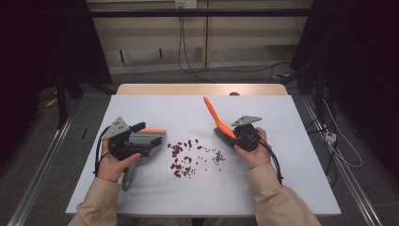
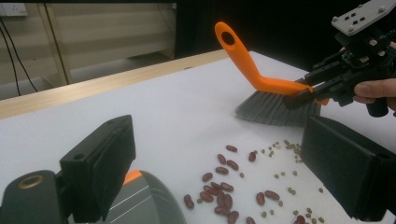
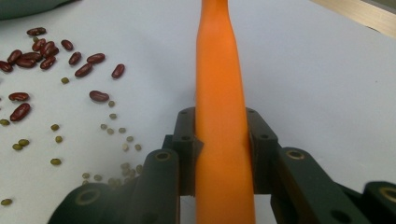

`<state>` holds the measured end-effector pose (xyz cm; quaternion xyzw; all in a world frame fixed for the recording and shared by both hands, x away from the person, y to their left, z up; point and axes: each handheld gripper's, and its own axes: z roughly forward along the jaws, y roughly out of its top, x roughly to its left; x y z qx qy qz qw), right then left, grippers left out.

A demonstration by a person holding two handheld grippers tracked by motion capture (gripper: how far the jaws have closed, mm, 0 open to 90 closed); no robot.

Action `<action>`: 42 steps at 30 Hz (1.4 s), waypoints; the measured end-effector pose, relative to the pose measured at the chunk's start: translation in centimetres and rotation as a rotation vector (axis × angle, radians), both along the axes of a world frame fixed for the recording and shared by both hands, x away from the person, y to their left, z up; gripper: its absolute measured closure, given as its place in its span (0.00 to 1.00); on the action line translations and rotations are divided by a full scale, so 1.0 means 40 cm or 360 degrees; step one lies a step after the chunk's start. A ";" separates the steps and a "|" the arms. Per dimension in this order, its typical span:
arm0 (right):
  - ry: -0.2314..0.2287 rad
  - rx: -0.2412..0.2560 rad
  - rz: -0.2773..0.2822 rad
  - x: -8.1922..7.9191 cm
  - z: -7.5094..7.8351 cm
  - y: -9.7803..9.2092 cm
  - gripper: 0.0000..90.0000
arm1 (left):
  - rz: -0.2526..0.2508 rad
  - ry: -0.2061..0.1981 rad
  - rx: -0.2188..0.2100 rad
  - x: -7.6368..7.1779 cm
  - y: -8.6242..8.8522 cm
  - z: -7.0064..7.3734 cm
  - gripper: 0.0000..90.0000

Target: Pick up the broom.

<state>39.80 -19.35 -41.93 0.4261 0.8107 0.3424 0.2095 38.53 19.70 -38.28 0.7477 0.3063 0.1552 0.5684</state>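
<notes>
My right gripper [image 1: 230,134] is shut on the handle of an orange brush [image 1: 212,113], which rises far and left; its grey bristles [image 2: 275,107] rest on the white table right of the spill. In the right gripper view the jaws [image 3: 223,126] clamp the brush handle [image 3: 219,70]. Red kidney beans [image 1: 181,160] and small green beans [image 1: 217,157] lie scattered mid-table. My left gripper [image 1: 141,139] stands open over a grey dustpan [image 1: 153,138] with an orange edge, left of the beans. Between its wide jaws [image 2: 222,140] I see red beans [image 2: 219,191], with the dustpan [image 2: 144,200] low beneath.
The white tabletop [image 1: 155,108] ends in a wooden strip [image 1: 202,89] at the far side. Cables [image 1: 329,136] trail on the floor at the right, and dark stands flank the table. Bare surface lies beyond the beans and along the near edge.
</notes>
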 end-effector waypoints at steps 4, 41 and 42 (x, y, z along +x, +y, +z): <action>0.0004 -0.0035 0.0001 -0.005 0.001 0.016 0.79 | 0.0004 -0.0003 0.0000 -0.001 0.005 0.000 0.12; 0.0020 -0.0140 0.0026 -0.045 0.004 0.083 0.79 | -0.0004 0.0032 0.0016 -0.018 0.056 -0.044 0.06; 0.0023 -0.0130 0.0027 -0.045 0.004 0.083 0.79 | -0.0003 0.0028 0.0025 -0.019 0.056 -0.046 0.06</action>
